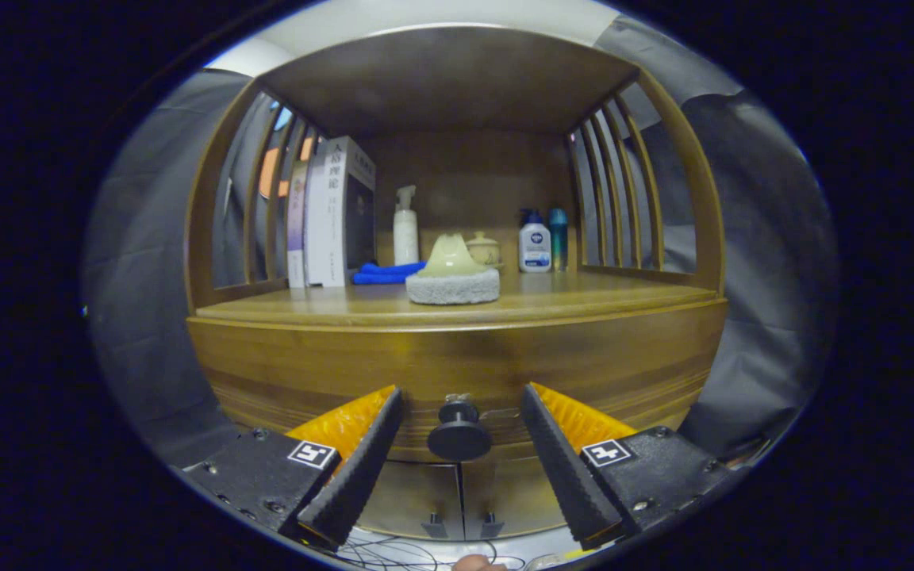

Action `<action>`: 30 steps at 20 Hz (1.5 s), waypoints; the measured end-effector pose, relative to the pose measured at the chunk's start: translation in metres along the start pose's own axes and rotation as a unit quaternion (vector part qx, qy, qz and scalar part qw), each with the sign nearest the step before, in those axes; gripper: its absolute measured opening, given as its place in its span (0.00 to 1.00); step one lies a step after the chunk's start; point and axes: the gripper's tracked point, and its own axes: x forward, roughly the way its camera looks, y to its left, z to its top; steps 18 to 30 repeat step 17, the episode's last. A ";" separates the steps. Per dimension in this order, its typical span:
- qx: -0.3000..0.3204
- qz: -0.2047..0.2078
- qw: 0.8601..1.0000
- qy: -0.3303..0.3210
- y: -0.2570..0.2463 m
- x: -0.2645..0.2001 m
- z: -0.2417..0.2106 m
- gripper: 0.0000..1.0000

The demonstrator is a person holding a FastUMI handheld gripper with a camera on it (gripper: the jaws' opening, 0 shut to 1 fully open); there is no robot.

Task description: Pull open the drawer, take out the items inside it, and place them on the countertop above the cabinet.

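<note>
Your gripper (461, 412) sits low in front of the wooden cabinet (457, 361), its two black ribbed fingers (362, 460) spread wide apart with nothing pressed between them. The drawer (306, 373) is shut, its curved front flush with the cabinet, and its round black knob (458, 432) stands in the gap between your fingers, clear of both pads. Below the knob you can see the two lower cabinet doors (457, 496) meeting at a seam, each with a small handle near the bottom. Above the drawer front runs the countertop (584, 297), framed by slatted side rails and a wooden roof. On it, nearest you and almost in line with the knob, lies a round grey scrubbing pad with a pale cream handle (453, 274). Behind that lies a folded blue cloth (385, 274), beside a row of upright books (330, 214) on the left. Further back stand a white spray bottle (405, 226), a small lidded ceramic jar (483, 248), a white bottle with a blue cap (535, 240) and a teal bottle (558, 238) touching it. What the drawer holds is hidden.
</note>
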 end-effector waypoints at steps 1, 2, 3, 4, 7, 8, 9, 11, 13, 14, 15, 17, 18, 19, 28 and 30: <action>0.006 0.005 1.000 -0.005 0.000 -0.015 0.006 0.98; 0.013 0.012 1.000 -0.002 0.000 -0.029 0.009 0.98; 0.025 0.018 1.000 0.002 -0.002 -0.046 0.012 0.98; 0.039 0.027 0.999 0.005 -0.004 -0.063 0.016 0.98; 0.056 0.022 0.998 -0.001 -0.025 -0.117 0.034 0.98; 0.052 0.018 0.998 -0.001 -0.034 -0.133 0.038 0.98; 0.051 0.009 0.999 -0.001 -0.043 -0.146 0.044 0.98; 0.044 0.011 0.999 0.001 -0.055 -0.168 0.052 0.98; 0.027 0.026 0.999 -0.006 -0.064 -0.186 0.059 0.98; 0.011 0.026 1.000 -0.004 -0.072 -0.194 0.055 0.98; -0.001 0.032 0.999 -0.001 -0.077 -0.201 0.053 0.98; 0.003 0.041 0.999 -0.002 -0.080 -0.211 0.053 0.98; 0.003 0.041 0.999 -0.002 -0.080 -0.211 0.053 0.98; 0.003 0.041 0.999 -0.002 -0.080 -0.211 0.053 0.98; 0.003 0.041 0.999 -0.002 -0.080 -0.211 0.053 0.98; 0.003 0.041 0.999 -0.002 -0.080 -0.211 0.053 0.98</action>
